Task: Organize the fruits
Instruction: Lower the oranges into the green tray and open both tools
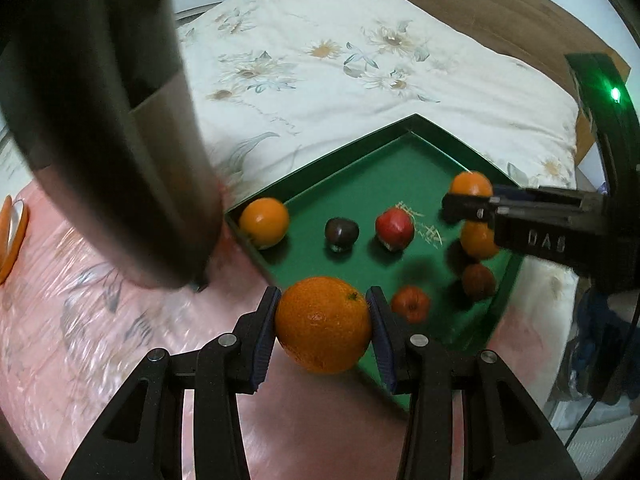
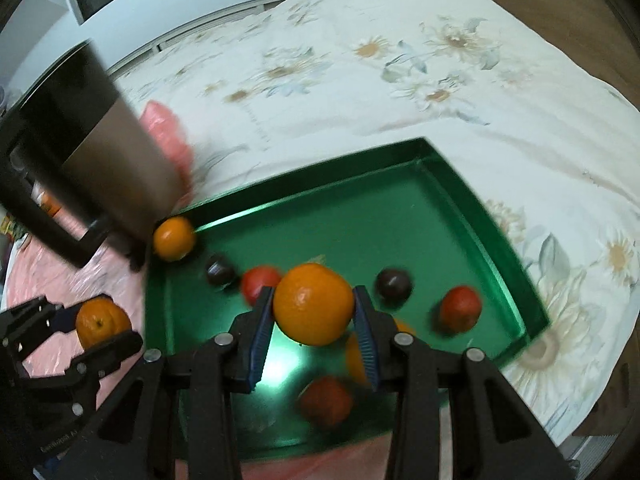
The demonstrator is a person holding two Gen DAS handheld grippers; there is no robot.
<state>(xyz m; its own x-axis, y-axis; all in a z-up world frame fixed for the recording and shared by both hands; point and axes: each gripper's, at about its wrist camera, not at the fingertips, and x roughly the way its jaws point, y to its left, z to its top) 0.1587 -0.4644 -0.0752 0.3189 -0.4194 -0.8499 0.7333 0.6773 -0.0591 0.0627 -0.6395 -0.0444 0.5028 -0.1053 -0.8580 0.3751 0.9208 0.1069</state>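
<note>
— Orange fruit in both grips, that's what I make out. From the left wrist view, the left gripper (image 1: pixel 323 322) has its fingers (image 1: pixel 266 336) pressed on either side of a big orange (image 1: pixel 323 324), held over the near corner of the green tray (image 1: pixel 352 152) and the pink cover beside it.

— And the tray itself?

— It sits on the bed (image 1: pixel 320 60). Another orange (image 1: pixel 264 222) lies in its left corner, then a dark plum (image 1: pixel 340 232), a red apple (image 1: pixel 394 228), and smaller reddish fruit (image 1: pixel 411 303) near the front. So plenty is left to sort, I'd judge.

— The other view?

— From the right wrist, the right gripper (image 2: pixel 314 310) is closed partway on a second orange (image 2: pixel 313 304), lifted above the tray floor. The left one shows at the lower left with its fruit, off the tray's edge. A dark, blurred container (image 2: pixel 100 152) stands past the tray's left corner; whether oranges belong there I can't tell.
</note>
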